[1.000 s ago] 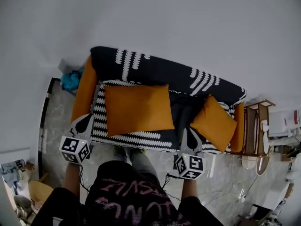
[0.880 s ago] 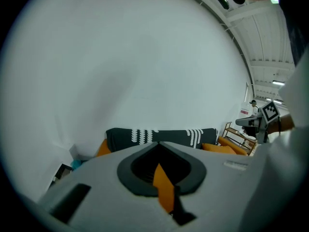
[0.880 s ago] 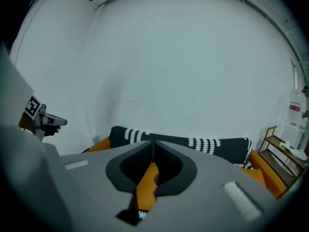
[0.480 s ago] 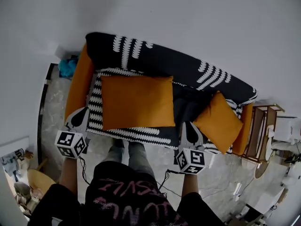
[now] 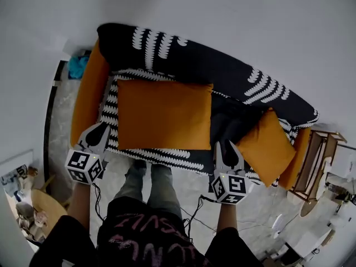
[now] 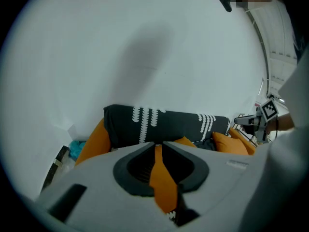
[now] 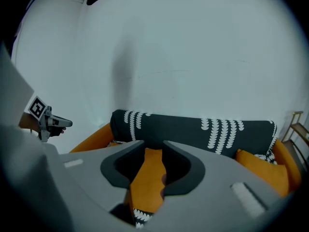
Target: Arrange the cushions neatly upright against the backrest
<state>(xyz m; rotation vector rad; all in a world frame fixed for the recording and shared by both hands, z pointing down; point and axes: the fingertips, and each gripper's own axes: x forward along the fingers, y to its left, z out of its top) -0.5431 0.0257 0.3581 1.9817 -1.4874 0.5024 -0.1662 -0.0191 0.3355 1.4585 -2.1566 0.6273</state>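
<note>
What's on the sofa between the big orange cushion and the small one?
Just bare dark sofa seat between the big cushion and small cushion, per the head view.

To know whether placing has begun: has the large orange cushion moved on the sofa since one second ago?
No. Against the sofa's backrest and the small cushion, the large orange cushion keeps its place on the seat; only the camera shifted.

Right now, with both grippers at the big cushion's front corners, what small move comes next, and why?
Probably close firmly on those corners and lift the near edge toward the backrest. The big cushion looks flat on the seat, not upright, and the left gripper and right gripper are both opening with its fabric between their jaws.
</note>
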